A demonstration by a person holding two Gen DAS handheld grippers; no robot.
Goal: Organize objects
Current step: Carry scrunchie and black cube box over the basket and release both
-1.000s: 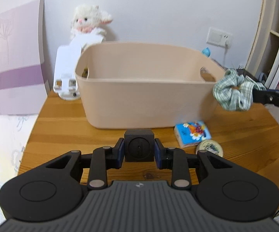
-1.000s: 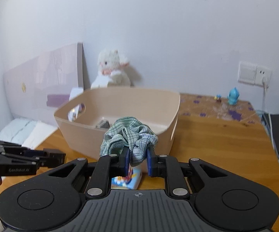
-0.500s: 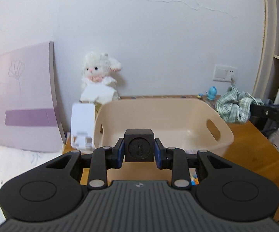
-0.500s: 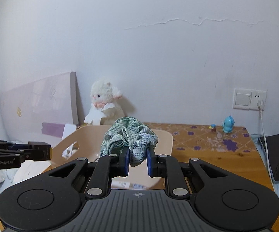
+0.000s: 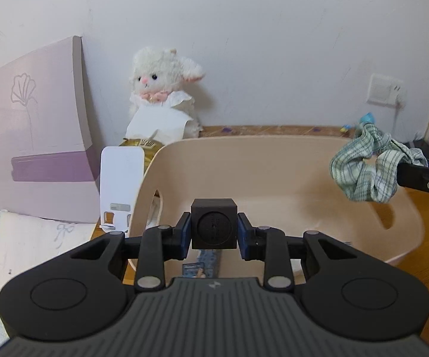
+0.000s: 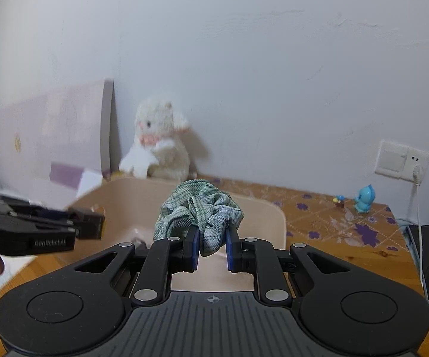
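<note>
My left gripper (image 5: 213, 232) is shut on a small black cube (image 5: 213, 223) and holds it above the near part of the beige plastic bin (image 5: 274, 148). My right gripper (image 6: 212, 245) is shut on a green checked scrunchie (image 6: 199, 211), held over the bin's (image 6: 268, 226) right side. In the left wrist view the scrunchie (image 5: 366, 166) hangs over the bin's right end. In the right wrist view the left gripper (image 6: 90, 226) and its cube come in from the left. A blue printed item (image 5: 204, 264) lies in the bin.
A white plush lamb (image 5: 162, 89) sits against the wall behind the bin. A white phone stand (image 5: 121, 184) and a pink board (image 5: 32, 128) stand to the left. A blue figurine (image 6: 364, 197) and wall socket (image 6: 402, 159) are at the right on the wooden table (image 6: 348, 238).
Both grippers have moved over the bin with their objects still held. The left wrist view now looks down into the bin; the right gripper has closed in on it.
</note>
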